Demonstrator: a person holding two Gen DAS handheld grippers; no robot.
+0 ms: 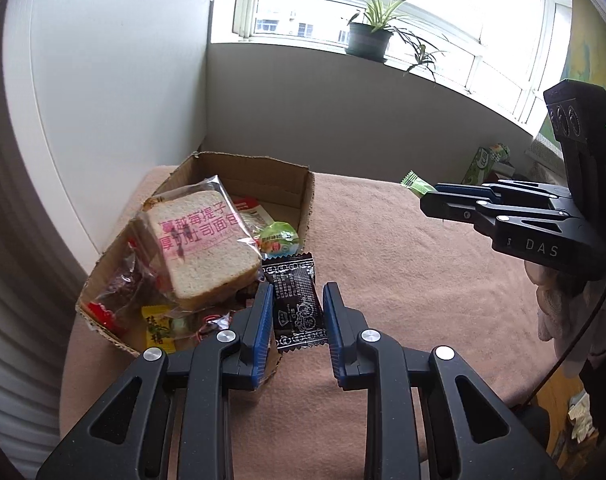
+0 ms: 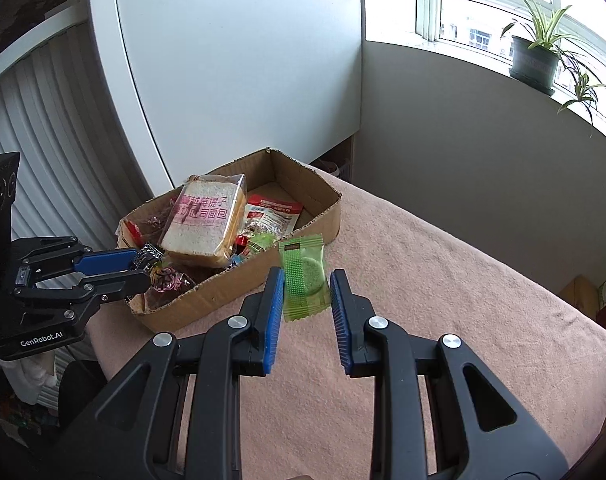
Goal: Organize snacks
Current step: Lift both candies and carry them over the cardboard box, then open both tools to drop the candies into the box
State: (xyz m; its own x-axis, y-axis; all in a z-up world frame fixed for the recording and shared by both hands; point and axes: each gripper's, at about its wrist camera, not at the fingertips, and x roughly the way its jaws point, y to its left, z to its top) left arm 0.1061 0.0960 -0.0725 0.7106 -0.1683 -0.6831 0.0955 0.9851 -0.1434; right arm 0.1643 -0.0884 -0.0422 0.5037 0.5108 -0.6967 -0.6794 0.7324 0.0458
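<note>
A shallow brown cardboard box with torn rims sat on the desk, whose top was covered with a pinkish-brown fleece cloth, and it was already heaped with snacks: a clear-wrapped slice of toast bread printed with pink Chinese characters lay tilted on top of the pile, with a red-and-white pouch behind it, a round green-wrapped sweet beside it and a small yellow packet at the near end. The left gripper hung at the box's near corner, its blue-padded fingers set a moderate way apart, with a small black sachet patterned in white between them; from the wrist view the sachet did not seem pressed by either pad, though I could not be sure whether it was held or lying against the box rim. The right gripper was out over the cloth just beside the box's long side, its own blue fingers likewise parted, and a translucent green packet holding a round green cake stood upright between them, one edge close against the left-hand pad. A potted spider plant stood on the windowsill behind.
</note>
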